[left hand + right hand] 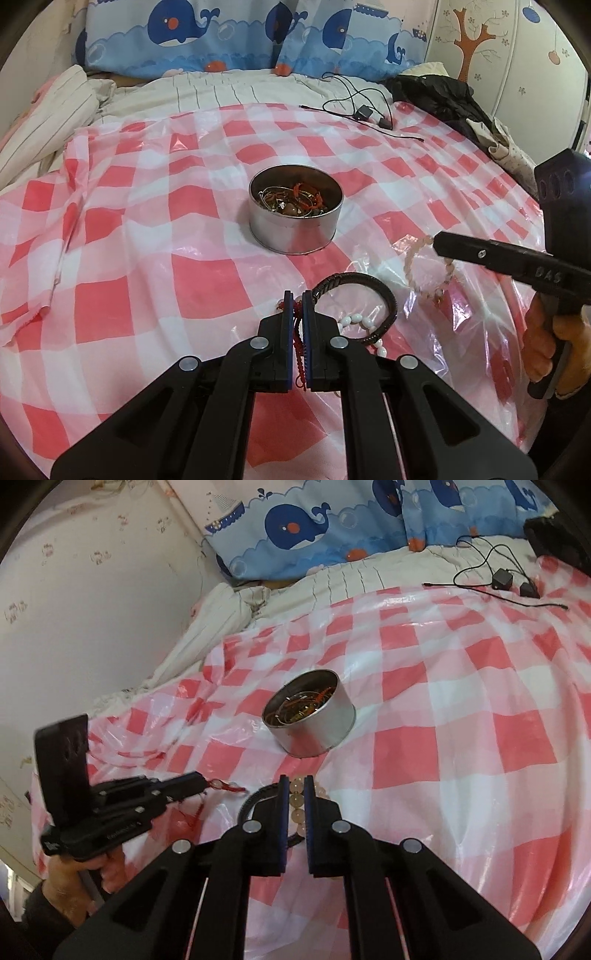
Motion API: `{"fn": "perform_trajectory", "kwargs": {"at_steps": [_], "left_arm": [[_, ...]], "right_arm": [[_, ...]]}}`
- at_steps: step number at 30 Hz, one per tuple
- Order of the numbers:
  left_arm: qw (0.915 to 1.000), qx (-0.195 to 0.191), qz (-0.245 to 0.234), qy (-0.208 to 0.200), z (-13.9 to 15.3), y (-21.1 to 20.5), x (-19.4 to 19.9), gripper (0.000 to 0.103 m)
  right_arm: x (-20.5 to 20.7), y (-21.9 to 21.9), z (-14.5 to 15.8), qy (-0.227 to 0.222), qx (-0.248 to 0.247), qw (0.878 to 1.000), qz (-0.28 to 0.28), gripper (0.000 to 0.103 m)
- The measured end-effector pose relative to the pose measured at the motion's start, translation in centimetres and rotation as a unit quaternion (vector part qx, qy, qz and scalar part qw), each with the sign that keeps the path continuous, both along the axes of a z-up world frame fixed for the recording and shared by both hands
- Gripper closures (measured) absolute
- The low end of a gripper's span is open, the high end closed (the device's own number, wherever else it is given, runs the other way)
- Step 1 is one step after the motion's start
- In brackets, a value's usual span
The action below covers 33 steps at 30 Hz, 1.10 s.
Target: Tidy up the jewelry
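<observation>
Covering most of the bed is a shiny plastic sheet with red and white checks (155, 206), and behind it stand blue pillows printed with whales (207, 33). Near the middle of the sheet stands a round metal tin (295, 221), open at the top and holding a tangle of red cords, rings and beads. In front of the tin, close to the cameras, the remaining jewelry lies together: a dark braided leather bracelet (373, 291), a string of white beads (356, 320) partly inside its ring, and a red knotted cord (300, 350). The left tool (298, 295) has its fingers together, clamped on the red knotted cord, which runs down between the blue pads. The right tool (297, 781) is clamped on a bracelet of pale pink round beads (296, 801), just beside the leather one. At the far edge of the sheet lie thin black cables with two small adapters (364, 105).
</observation>
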<state>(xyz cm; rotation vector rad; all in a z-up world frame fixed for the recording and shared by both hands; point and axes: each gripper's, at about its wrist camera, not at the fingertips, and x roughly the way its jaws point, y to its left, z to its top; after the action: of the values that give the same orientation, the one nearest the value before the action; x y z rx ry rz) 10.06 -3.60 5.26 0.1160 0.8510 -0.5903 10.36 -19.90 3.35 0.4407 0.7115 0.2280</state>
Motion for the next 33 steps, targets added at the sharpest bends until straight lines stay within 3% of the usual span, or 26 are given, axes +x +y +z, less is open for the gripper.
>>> {"fn": "perform_trajectory", "kwargs": {"at_steps": [7,23,28,33], "left_arm": [[0.9999,0.01,0.001,-0.008,-0.3,-0.5,-0.1,0.099],[0.9985,0.041,0.007,-0.035,0.0,-0.9,-0.6,0.099],[0.9992,0.019,0.007,-0.036,0.7,-0.7,-0.2,0.099],[0.9987,-0.01,0.009,-0.049,2.5,-0.8,0.7,0.099]], "right_arm": [[-1.0,1.1,1.7,-0.049,-0.004,0.998,0.025,0.095],[-0.5,1.6,0.4,-0.033,-0.02,0.999,0.032,0.095],[-0.4,1.6,0.4,-0.036,-0.016,0.999,0.031,0.095],[1.7,1.4,2.5,-0.065,0.005,0.997,0.033,0.095]]}}
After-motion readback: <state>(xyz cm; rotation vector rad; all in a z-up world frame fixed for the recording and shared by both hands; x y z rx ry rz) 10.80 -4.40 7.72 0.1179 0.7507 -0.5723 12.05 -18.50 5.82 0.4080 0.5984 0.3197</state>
